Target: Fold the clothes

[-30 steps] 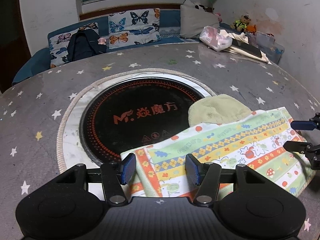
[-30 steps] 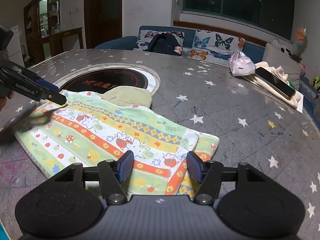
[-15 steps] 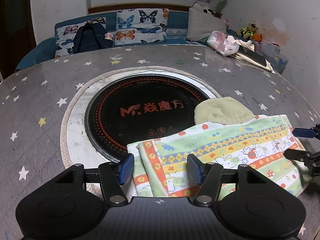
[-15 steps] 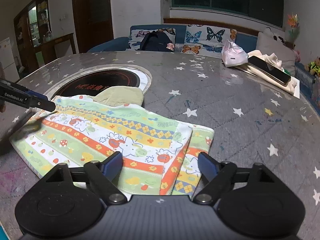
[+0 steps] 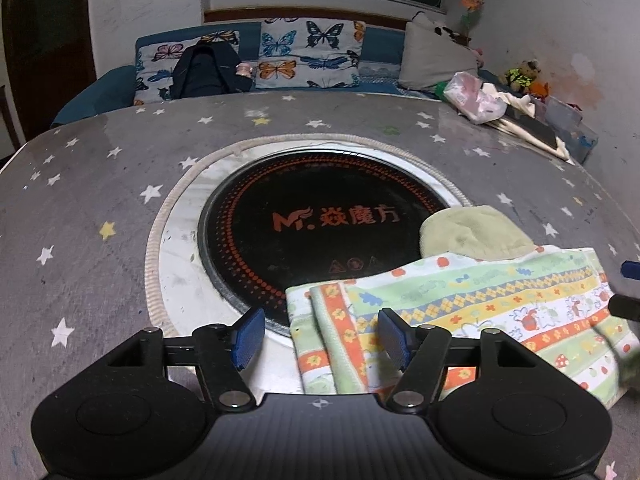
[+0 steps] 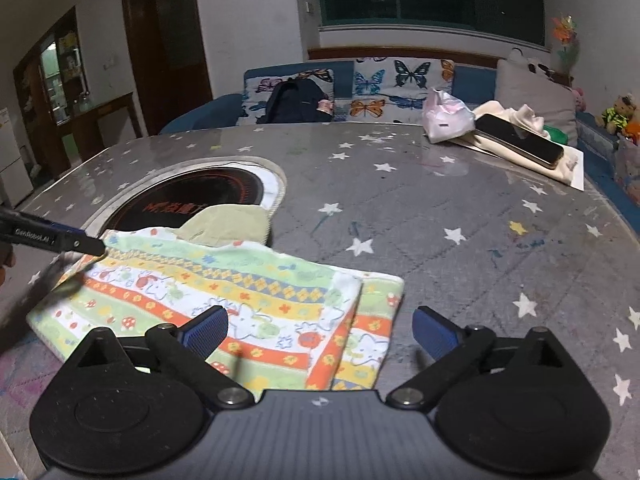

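A folded baby garment with orange, yellow and green stripes lies flat on the star-patterned table. A pale green hood-like part sticks out from its far edge. My left gripper hovers over the garment's left end, its jaws opening; the cloth edge lies between the pads, unpressed. My right gripper is over the garment at its right end, where the folded layers show. Its jaws are opening wide and the pads are clear of the cloth. Each gripper shows in the other view: left gripper, right gripper.
A round black induction hob is set in the table just beyond the garment. At the far right of the table are a plastic bag and a phone on papers. A sofa with butterfly cushions stands behind.
The right gripper's jaws have spread much wider and the left's a little wider. The garment's left edge now sits between the left pads rather than spanning them. The garment stays flat.
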Demonstrator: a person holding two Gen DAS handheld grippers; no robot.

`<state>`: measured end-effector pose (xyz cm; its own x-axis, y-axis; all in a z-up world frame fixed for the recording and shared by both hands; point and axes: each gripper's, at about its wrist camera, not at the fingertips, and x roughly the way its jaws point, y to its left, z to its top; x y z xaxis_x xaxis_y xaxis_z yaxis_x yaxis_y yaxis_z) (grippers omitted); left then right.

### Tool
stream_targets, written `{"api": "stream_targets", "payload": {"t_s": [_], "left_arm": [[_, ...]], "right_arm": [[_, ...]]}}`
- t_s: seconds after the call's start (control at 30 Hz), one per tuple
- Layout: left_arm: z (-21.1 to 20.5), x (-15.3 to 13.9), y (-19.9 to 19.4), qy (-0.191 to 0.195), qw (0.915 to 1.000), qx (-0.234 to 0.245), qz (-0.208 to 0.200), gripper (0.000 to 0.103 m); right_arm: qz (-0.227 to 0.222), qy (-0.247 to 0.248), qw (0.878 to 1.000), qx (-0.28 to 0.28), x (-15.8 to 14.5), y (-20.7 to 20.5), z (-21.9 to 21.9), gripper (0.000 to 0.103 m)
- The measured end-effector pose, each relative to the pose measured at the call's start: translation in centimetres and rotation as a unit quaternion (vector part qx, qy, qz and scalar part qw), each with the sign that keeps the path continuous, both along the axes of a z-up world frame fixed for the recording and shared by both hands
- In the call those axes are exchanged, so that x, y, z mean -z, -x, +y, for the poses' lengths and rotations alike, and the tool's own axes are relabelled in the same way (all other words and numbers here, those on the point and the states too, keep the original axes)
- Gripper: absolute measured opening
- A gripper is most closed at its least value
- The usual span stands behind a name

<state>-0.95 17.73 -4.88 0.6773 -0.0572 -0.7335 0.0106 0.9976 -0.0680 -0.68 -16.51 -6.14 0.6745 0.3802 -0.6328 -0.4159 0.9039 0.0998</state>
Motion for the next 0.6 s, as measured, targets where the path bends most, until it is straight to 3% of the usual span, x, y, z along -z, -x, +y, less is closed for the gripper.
{"api": "stream_targets", "payload": {"t_s": [0.2, 0.6], "left_arm": [[0.1, 0.3, 0.1, -0.001, 1.0000, -0.006, 0.000, 0.070], [0.2, 0.8, 0.4, 0.004, 1.0000, -0.007, 0.003, 0.068]], "right_arm": [[0.009, 0.001, 1.000, 0.012, 0.3, -0.6, -0.2, 0.098], [0.026, -0.005, 1.000, 0.016, 0.8, -1.1, -0.1, 0.085]]}}
